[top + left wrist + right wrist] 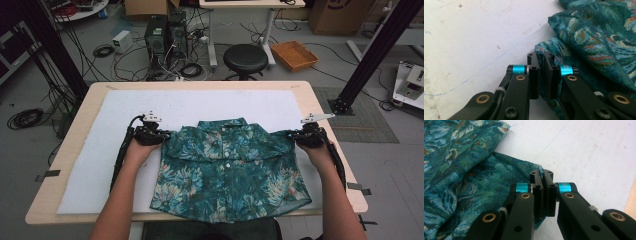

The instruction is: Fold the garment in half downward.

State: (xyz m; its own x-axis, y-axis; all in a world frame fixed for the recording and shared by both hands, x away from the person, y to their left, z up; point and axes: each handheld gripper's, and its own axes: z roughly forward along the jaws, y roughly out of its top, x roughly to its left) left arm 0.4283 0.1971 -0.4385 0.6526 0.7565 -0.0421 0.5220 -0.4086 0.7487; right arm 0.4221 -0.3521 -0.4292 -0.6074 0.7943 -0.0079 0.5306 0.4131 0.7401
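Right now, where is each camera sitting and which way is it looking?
High view: above the person's side of the table, looking forward and down at the floral shirt; forearms, left gripper and right gripper show.
Left gripper view: rides the left gripper, looking along shut jaws pinching a sleeve edge.
Right gripper view: rides the right gripper, jaws shut on the other sleeve edge.
All share the shirt and white mat.

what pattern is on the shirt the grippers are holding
A teal and green floral print on the shirt, seen best in the high view.
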